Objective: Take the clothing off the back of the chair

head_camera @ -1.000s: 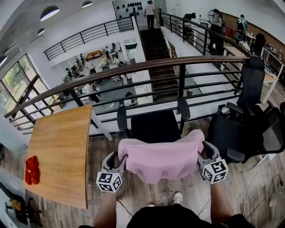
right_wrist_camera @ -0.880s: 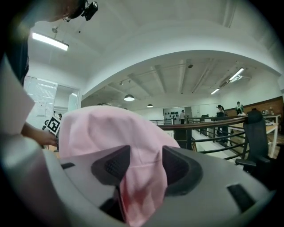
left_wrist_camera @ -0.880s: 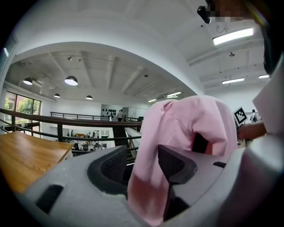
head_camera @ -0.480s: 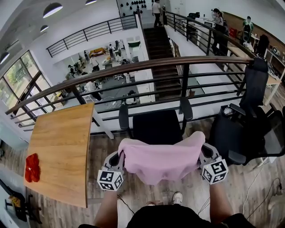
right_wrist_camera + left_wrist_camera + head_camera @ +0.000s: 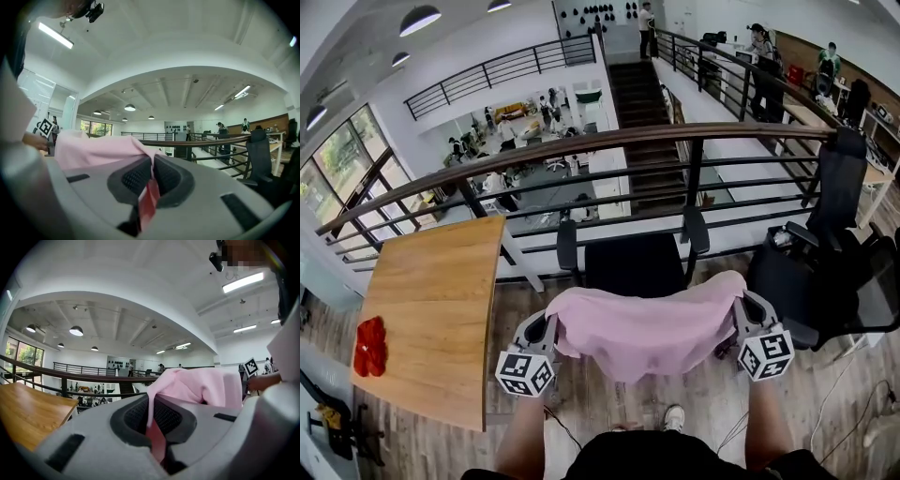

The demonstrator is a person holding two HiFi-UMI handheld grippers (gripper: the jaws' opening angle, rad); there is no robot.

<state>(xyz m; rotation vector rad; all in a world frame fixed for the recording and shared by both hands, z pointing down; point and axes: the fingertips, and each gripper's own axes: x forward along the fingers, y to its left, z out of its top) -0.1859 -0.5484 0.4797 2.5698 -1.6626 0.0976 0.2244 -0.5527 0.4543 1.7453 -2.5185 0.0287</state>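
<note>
right gripper (image 5: 151, 174): jaws pressed together on a fold of pink clothing (image 5: 98, 147) | clothing: spreads from the jaws toward the left edge, draped over the gripper's body | far left, beyond clothing: left gripper's marker cube (image 5: 45, 126) | ahead: railing (image 5: 201, 140) | right edge: black office chair (image 5: 260, 145) | ceiling lamps (image 5: 130, 108): lit

No text, label, brand or number can be read anywhere.
</note>
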